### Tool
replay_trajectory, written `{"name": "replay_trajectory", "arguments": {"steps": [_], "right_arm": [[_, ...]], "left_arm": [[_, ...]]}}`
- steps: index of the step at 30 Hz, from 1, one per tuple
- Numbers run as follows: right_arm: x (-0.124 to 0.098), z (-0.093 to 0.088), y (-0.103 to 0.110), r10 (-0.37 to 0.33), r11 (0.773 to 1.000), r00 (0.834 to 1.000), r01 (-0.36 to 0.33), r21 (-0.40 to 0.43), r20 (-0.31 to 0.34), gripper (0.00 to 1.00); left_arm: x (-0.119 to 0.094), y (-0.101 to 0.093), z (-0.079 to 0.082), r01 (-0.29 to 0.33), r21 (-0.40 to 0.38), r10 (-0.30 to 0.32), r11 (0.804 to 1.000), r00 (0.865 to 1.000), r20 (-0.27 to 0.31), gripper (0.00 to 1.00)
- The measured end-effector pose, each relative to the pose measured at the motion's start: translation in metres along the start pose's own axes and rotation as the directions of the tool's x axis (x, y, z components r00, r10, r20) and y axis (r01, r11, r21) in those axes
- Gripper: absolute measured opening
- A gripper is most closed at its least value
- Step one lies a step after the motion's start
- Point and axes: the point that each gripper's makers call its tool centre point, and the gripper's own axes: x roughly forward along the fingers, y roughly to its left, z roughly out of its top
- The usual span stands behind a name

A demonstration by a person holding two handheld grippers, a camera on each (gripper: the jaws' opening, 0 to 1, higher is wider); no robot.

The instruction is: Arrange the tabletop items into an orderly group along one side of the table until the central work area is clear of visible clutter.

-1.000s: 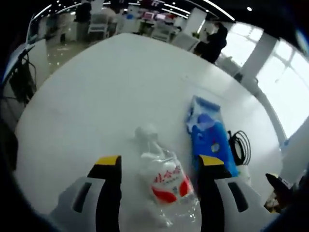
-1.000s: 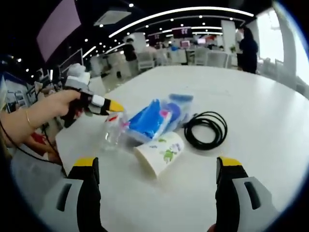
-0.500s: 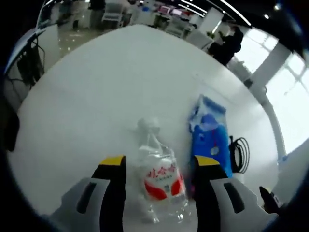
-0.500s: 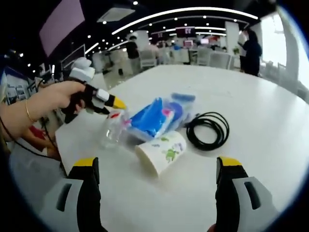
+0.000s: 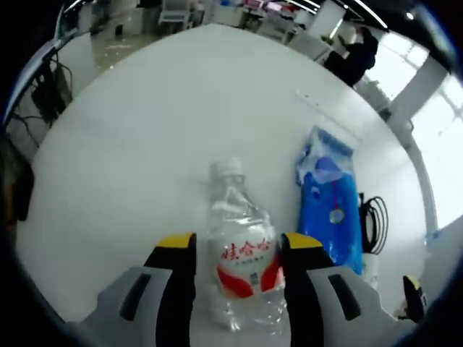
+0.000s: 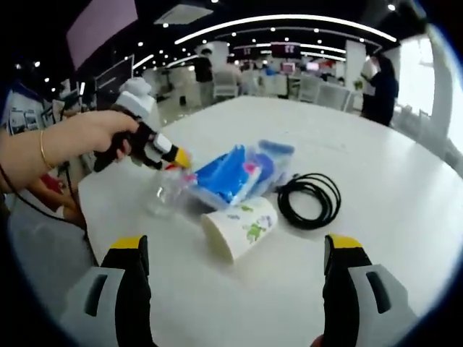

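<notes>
A clear water bottle (image 5: 242, 260) with a red label lies on the white table (image 5: 145, 130), cap pointing away. My left gripper (image 5: 239, 242) is open, its yellow-tipped jaws close beside both flanks of the bottle. Right of the bottle lies a blue packet (image 5: 329, 206), then a black cable coil (image 5: 376, 224). In the right gripper view a hand holds the left gripper (image 6: 172, 155) over the bottle (image 6: 163, 195). The blue packet (image 6: 231, 173), a printed paper cup (image 6: 240, 225) on its side and the cable coil (image 6: 309, 200) lie together. My right gripper (image 6: 235, 244) stands wide open, well short of the cup.
Bare white tabletop (image 6: 376, 159) stretches beyond and right of the items. The table's near edge (image 6: 87, 217) curves just left of the bottle. A person in dark clothes (image 5: 354, 54) stands past the far edge, with chairs and desks behind.
The left gripper's jaws have narrowed around the water bottle, which now looks closer and more centred between them. The right gripper and the other items have stayed put.
</notes>
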Motion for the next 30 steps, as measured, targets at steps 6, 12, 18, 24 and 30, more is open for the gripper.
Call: {"name": "replay_trajectory", "arguments": {"steps": [6, 12, 18, 24, 30], "right_arm": [[-0.0006, 0.0003, -0.0014, -0.005, 1.0, 1.0, 0.005, -0.004, 0.0, 1.0], [-0.0028, 0.003, -0.004, -0.002, 1.0, 1.0, 0.001, 0.023, 0.013, 1.0], [-0.0036, 0.0034, -0.007, -0.006, 0.998, 1.0, 0.005, 0.063, 0.019, 1.0], [-0.0048, 0.0053, -0.0081, -0.011, 0.998, 1.0, 0.009, 0.064, 0.025, 1.0], [-0.0049, 0.0037, -0.0098, -0.017, 0.998, 1.0, 0.016, 0.066, 0.017, 1.0]], "left_arm": [[0.0014, -0.0036, 0.0002, 0.008, 0.009, -0.008, 1.0, 1.0, -0.016, 0.4], [0.0025, -0.0062, 0.0028, 0.025, 0.065, -0.024, 0.998, 1.0, -0.019, 0.37], [0.003, -0.0085, 0.0056, 0.05, 0.187, -0.044, 0.981, 0.998, -0.038, 0.35], [0.0021, -0.007, 0.006, 0.086, 0.244, -0.072, 0.966, 0.995, -0.065, 0.35], [0.001, -0.0071, 0.0055, 0.106, 0.302, -0.083, 0.947, 0.993, -0.089, 0.34]]}}
